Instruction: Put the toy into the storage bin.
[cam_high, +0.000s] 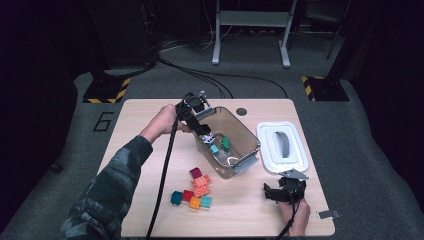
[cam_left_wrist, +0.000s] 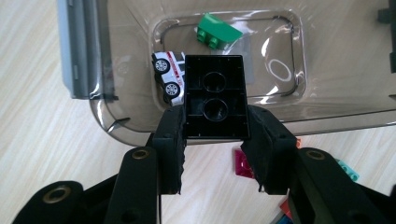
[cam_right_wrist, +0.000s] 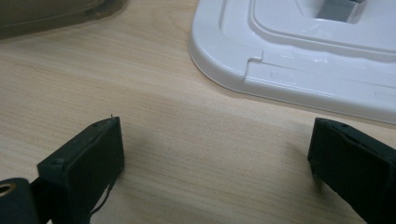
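Observation:
My left gripper (cam_left_wrist: 215, 122) is shut on a black brick (cam_left_wrist: 215, 93), whose hollow underside faces the camera. It hangs over the near end of a clear smoky bin (cam_left_wrist: 327, 70). On the bin's floor lie a green brick (cam_left_wrist: 215, 30) and a white toy car (cam_left_wrist: 167, 77). In the high view the left gripper (cam_high: 205, 131) reaches into the bin (cam_high: 247, 131) from its left, above a teal brick (cam_high: 214, 148) and the green brick (cam_high: 225, 144). My right gripper (cam_right_wrist: 215, 149) stands open just over the bare tabletop, nothing between its jaws. It shows at the front right in the high view (cam_high: 272, 192).
A white lid (cam_high: 282, 147) lies right of the bin, close ahead of the right gripper (cam_right_wrist: 303, 56). A cluster of coloured bricks (cam_high: 194, 192) lies on the table in front of the bin. The left gripper's cable trails back over the table's front edge.

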